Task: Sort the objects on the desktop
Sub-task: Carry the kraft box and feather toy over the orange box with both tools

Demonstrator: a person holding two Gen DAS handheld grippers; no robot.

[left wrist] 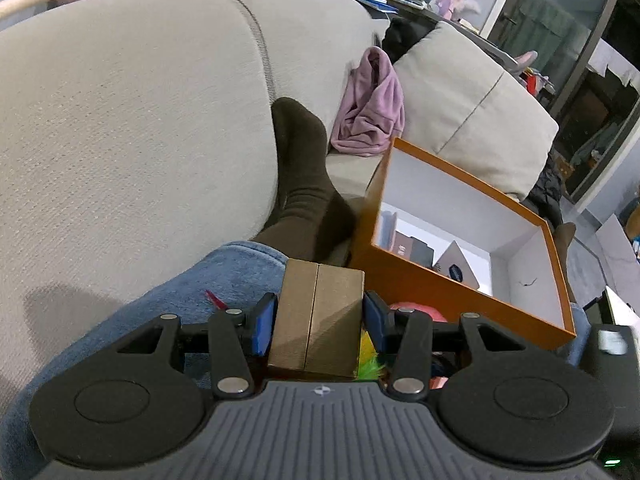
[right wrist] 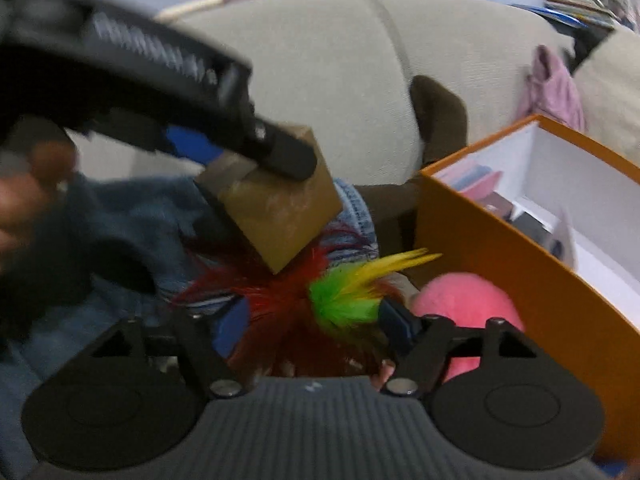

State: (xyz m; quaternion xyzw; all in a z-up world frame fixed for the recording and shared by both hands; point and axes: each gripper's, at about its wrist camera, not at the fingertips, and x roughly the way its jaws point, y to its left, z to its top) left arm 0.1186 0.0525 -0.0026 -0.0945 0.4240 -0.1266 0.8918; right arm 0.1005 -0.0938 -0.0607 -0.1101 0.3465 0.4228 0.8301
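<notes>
Left gripper was clamped on a brown cardboard box, blue pads pressed to its two side faces; box sat lower centre of left-wrist frame, its centre seam running away from the camera, i.e. long axis along the fingers. Orange storage box lay immediately to the right of and beyond the held box, open top, white interior, a few small items already inside at its near-left corner; judged the drop target. So the coming move turned on one relation: target up-right of the jaws, close by, near wall between.

Right gripper stood wide w/ nothing pressed between the pads; frame blurred. Feathered toy (red, green, yellow) lay directly between and ahead of its fingers, lower centre; pink plush ball just right of it, against the orange wall. Judgement: right hand nearer feathers and ball; left nearer the storage box opening. Denim-clad leg under all items.
</notes>
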